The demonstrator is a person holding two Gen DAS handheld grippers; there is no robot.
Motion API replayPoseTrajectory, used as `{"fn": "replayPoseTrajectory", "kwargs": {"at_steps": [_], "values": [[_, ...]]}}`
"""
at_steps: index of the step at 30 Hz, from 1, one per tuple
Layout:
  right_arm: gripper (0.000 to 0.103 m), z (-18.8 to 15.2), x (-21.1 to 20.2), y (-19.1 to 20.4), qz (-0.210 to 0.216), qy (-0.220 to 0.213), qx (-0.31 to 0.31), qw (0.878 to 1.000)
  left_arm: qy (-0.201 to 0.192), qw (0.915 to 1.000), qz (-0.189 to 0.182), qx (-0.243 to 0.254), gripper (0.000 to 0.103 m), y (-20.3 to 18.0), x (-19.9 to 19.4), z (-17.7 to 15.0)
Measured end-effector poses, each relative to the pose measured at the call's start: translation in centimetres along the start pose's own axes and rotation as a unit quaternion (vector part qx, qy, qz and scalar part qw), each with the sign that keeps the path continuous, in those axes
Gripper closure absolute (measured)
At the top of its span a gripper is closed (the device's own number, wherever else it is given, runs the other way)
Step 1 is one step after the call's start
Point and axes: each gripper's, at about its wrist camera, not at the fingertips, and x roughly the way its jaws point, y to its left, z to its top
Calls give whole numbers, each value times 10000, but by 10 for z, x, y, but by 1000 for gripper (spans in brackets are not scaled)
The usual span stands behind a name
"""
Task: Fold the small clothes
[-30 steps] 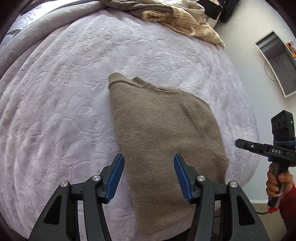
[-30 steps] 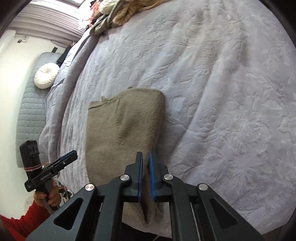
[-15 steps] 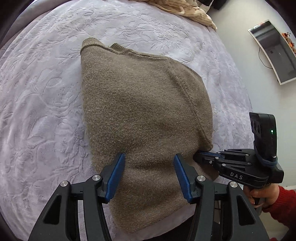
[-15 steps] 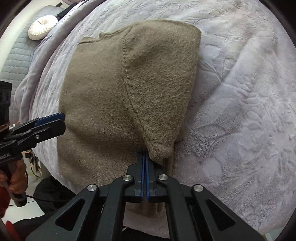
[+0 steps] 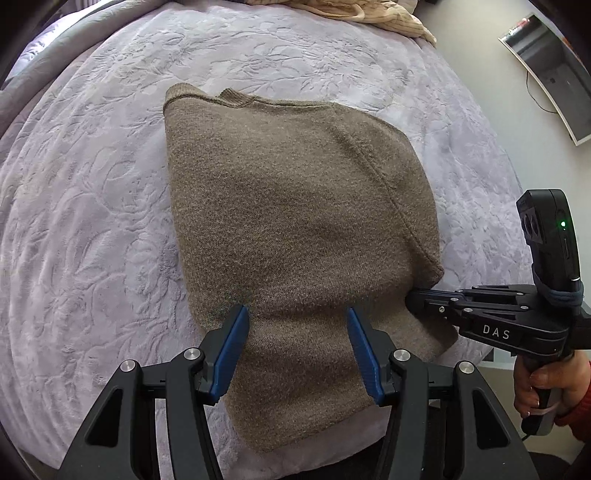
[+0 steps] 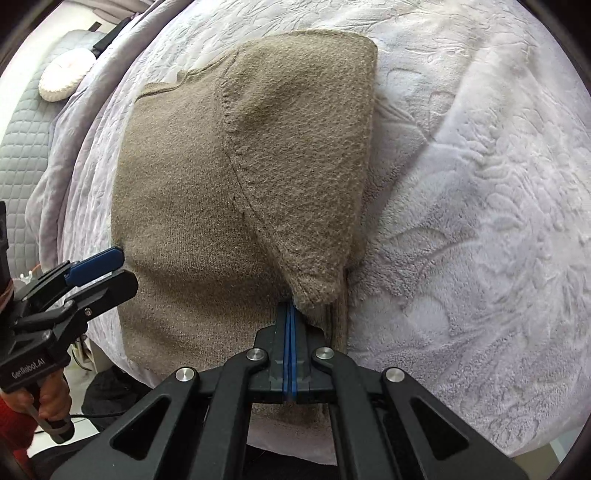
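A brown knit sweater [image 5: 295,229] lies folded lengthwise on a lilac bedspread [image 5: 92,221], its hem hanging over the bed's near edge. My left gripper [image 5: 297,328] is open, its blue pads just above the sweater's lower part, one at each side. My right gripper [image 6: 289,308] is shut on the sweater [image 6: 207,206] at the lower right edge, under the folded-over sleeve [image 6: 306,155]. It also shows in the left wrist view [image 5: 417,295], and the left gripper shows in the right wrist view [image 6: 103,266].
A heap of beige striped clothes [image 5: 369,11] lies at the bed's far edge. A grey quilted headboard [image 6: 22,147] and a round white cushion [image 6: 62,77] are at the far left. A wall unit [image 5: 550,70] hangs at the right.
Both grippers came closer to the sweater. The right gripper closed on its lower right edge a second ago and still holds it. The left gripper stays open.
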Motion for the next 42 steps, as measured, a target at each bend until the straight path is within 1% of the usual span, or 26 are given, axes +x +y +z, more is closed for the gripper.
{"fn": "replayPoseTrajectory", "kwargs": {"at_steps": [4,9,12,13,17,21,24,27,28,29,30,31,32,34,35,36,37,39,40,41,42], "values": [[103,1,-5,2,18,69,75,9999,36,9999,76,-139,46,6,-8,-2],[103,-3,-11,2,-30,137,95,9999,134,9992,284,-232,46,16,-15,-6],[102,-7,-14,3,-81,189,150,9997,86,9989,375,-275,46,21,-23,-7],[100,-8,-15,3,-111,194,172,9996,57,9988,402,-278,46,22,-25,-7],[100,-10,-25,3,-194,178,235,9994,4,9979,587,-265,46,23,-33,-4],[100,-8,-38,5,-334,85,243,9991,-6,9975,656,-277,46,23,-40,2],[99,-3,-49,5,-330,-3,270,9991,20,9971,702,-281,45,22,-44,8],[98,5,-58,11,-400,-72,226,9989,-121,9961,819,-292,8,17,-52,16],[91,6,-60,15,-436,-84,204,9988,-214,9958,843,-296,8,16,-56,18],[76,9,-63,18,-477,-100,173,9987,-247,9957,851,-287,8,14,-58,21],[63,11,-65,21,-516,-129,144,9985,-250,9956,859,-293,7,12,-60,23],[39,14,-67,24,-539,-159,119,9984,-244,9954,876,-316,7,11,-60,25],[32,16,-70,28,-551,-202,84,9982,-224,9951,907,-338,7,12,-61,27],[32,20,-72,36,-573,-234,13,9981,-145,9942,985,-397,7,12,-61,30],[30,21,-72,40,-610,-252,-23,9978,-116,9940,998,-435,7,12,-61,30],[28,23,-74,44,-647,-280,-72,9975,-86,9937,1012,-475,7,13,-61,31],[22,24,-74,47,-690,-306,-109,9971,-66,9932,1044,-521,7,13,-61,31],[21,25,-76,53,-804,-406,-153,9958,-45,9924,1080,-589,7,14,-62,30],[18,26,-77,54,-861,-461,-141,9951,-33,9920,1097,-618,7,15,-62,29],[13,26,-78,57,-894,-509,-119,9946,-17,9916,1120,-648,7,16,-61,29],[11,27,-79,58,-922,-552,-102,9942,-7,9914,1124,-676,7,17,-61,28]]}}
